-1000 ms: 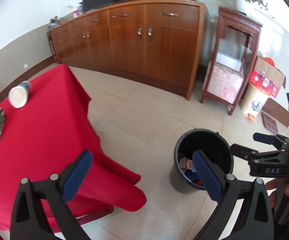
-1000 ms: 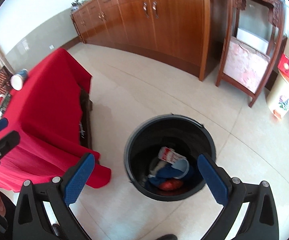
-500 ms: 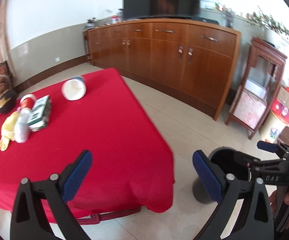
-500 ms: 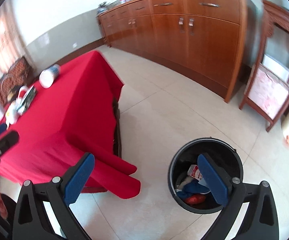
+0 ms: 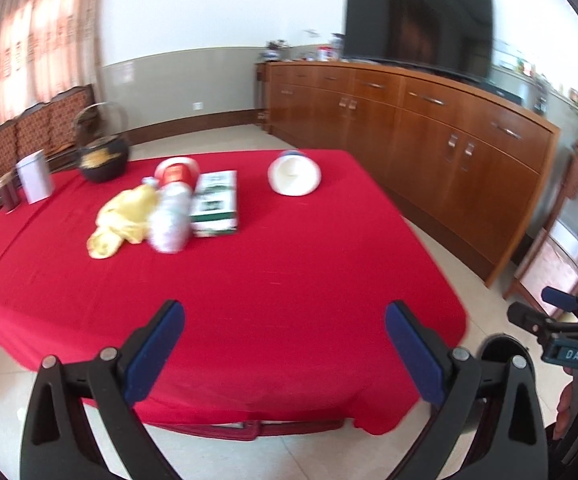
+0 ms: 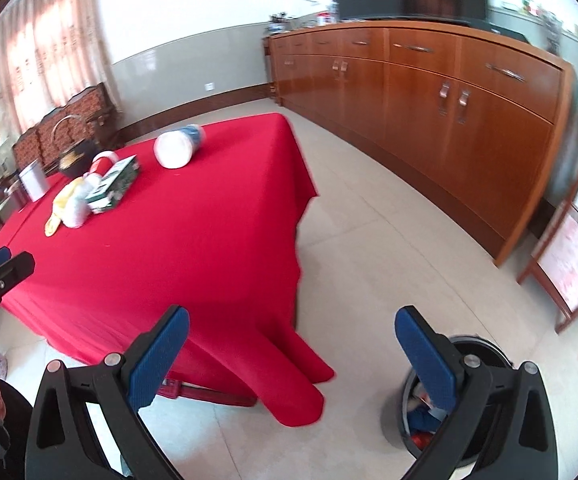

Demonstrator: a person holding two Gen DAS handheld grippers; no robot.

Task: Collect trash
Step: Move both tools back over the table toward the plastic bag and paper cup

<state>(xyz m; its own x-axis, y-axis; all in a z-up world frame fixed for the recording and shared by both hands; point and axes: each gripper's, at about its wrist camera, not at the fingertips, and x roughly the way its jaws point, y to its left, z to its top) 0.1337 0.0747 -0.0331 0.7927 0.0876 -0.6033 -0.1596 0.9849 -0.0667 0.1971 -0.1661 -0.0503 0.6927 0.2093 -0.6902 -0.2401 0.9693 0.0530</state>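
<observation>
Trash: a white cup on its side, green box, plastic bottle and yellow wrapper are clustered toward the worktop's far edge.
Bin: seen on the floor, off the worktop's right corner.
Left tongs: spread wide, nothing held.
Right tongs: spread wide, nothing held.

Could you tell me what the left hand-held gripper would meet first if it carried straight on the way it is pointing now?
Probably the bare red tablecloth: the open left hand-held gripper aims at its near part, short of the green box. Depth is hard to judge.
</observation>
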